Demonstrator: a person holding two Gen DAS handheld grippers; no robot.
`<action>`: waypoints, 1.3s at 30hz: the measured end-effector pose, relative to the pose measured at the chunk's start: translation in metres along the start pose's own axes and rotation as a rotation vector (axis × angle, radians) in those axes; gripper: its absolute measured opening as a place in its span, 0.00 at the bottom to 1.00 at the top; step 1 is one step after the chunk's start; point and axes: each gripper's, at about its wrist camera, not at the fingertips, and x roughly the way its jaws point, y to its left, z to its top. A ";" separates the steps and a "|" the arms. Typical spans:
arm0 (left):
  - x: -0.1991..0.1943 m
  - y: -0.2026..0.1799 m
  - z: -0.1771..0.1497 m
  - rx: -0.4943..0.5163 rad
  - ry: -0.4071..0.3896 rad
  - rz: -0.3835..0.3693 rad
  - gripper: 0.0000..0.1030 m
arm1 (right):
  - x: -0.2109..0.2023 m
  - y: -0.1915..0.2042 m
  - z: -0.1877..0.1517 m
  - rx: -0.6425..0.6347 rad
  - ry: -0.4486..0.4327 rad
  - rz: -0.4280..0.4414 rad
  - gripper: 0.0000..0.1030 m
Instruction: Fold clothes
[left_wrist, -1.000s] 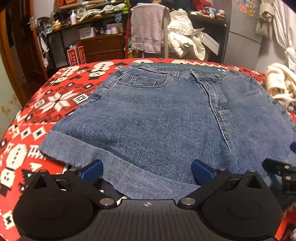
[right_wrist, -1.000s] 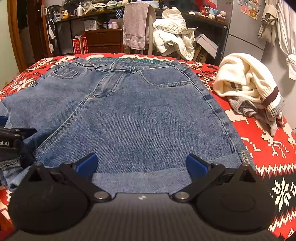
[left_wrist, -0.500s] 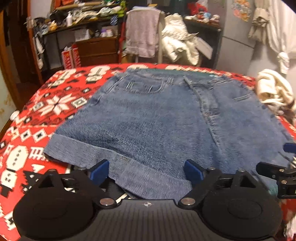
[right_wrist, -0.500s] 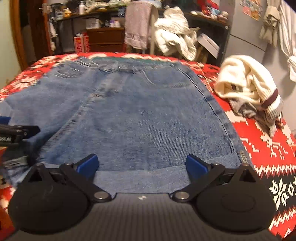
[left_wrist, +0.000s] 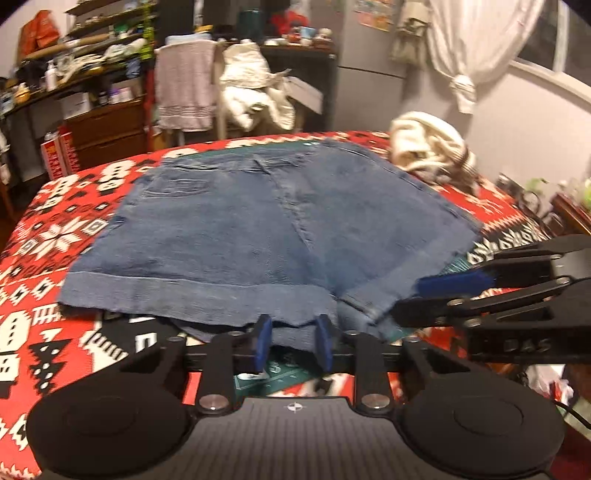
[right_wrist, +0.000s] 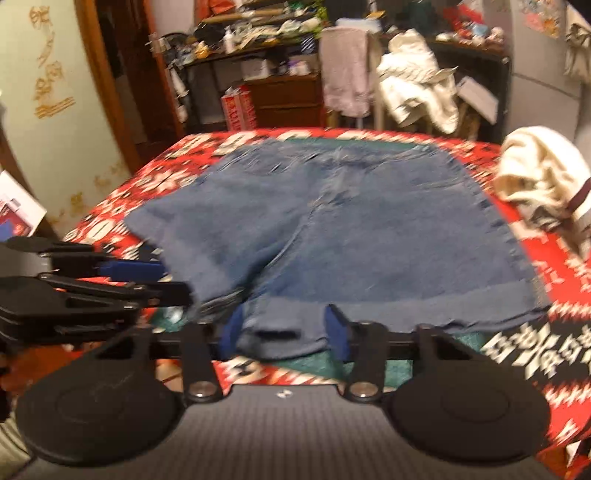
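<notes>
The denim shorts (left_wrist: 266, 229) lie spread flat on the red patterned blanket (left_wrist: 55, 229) that covers the counter, waistband at the far side and both cuffed leg hems at the near edge. All places below are given from the shorts.

The left claw (left_wrist: 291, 345) has just been closing; its blue pads now stand narrow and pinch the near hem of one leg, close to the crotch seam, with denim bunched between them. That hem is raised off the blanket, and a green mat (left_wrist: 291, 373) shows beneath the lifted edge. The right claw (right_wrist: 284, 332) has also just been closing and grips the near hem of the other leg; a wider fold of cloth sits between its pads, and this hem too hangs above the blanket and mat. In each view the other claw shows from the side, just beside the lifted hems, the two close together near the middle of the shorts.

Off the right side seam, a cream sweater (right_wrist: 543, 181) lies heaped on the blanket, near but apart from the denim. Off the left side the blanket is bare out to the counter's edge. Beyond the waistband only a narrow strip of blanket and mat remains before the far edge; past it stand a chair draped with a pink towel (left_wrist: 184, 92) and cluttered shelves (right_wrist: 258, 44).
</notes>
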 end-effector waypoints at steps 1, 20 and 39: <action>0.000 -0.001 -0.001 0.000 0.002 -0.009 0.13 | 0.001 0.003 -0.002 0.003 0.010 0.008 0.30; 0.015 -0.011 -0.007 0.160 0.035 -0.107 0.18 | 0.039 -0.031 -0.005 0.328 0.087 0.168 0.33; 0.028 -0.013 -0.009 0.172 0.043 -0.071 0.09 | 0.067 -0.063 -0.011 0.670 0.081 0.239 0.07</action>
